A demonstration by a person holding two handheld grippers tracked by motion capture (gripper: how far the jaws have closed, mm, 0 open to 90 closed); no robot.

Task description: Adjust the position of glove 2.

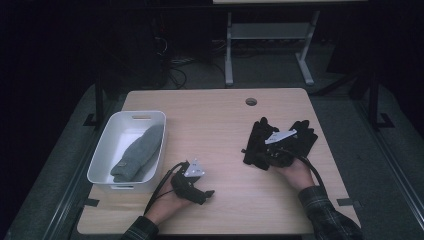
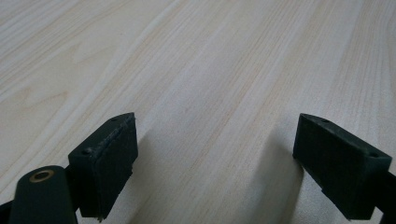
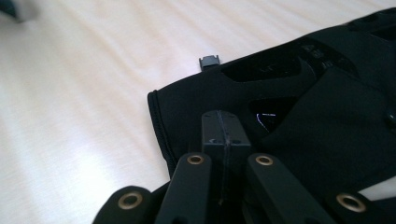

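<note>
Dark room, light wood worktop (image 1: 215, 125) with a round cable hole at the far edge; desk legs and cables on the floor behind.

High view: white bin (image 1: 102, 150) at the left side of the worktop, grey glove (image 1: 140, 152) lying inside it along its length. Two black gloves on the right half: one (image 1: 257, 142) on the left of the pair, the other (image 1: 302, 135) partly under the right tool (image 1: 272, 152). Left tool (image 1: 207, 193) sits on bare wood just right of the bin's near corner, pointing right, cable looping back to the hand.

Left gripper view: left tool (image 2: 212, 163) has its jaws wide apart with plain wood grain between them, nothing gripped. Bin and gloves are out of its frame.

Right gripper view: right tool (image 3: 223, 133) has both pads pressed flat together, closed. Black glove (image 3: 322, 116) lies directly under and ahead of the tips, cuff edge toward the camera, small grey tab at its far edge. Can't tell whether any fabric is pinched between the pads; no cloth visible in the seam. High view can't resolve the jaw state at all; the grey plate and the hand cover it.
</note>
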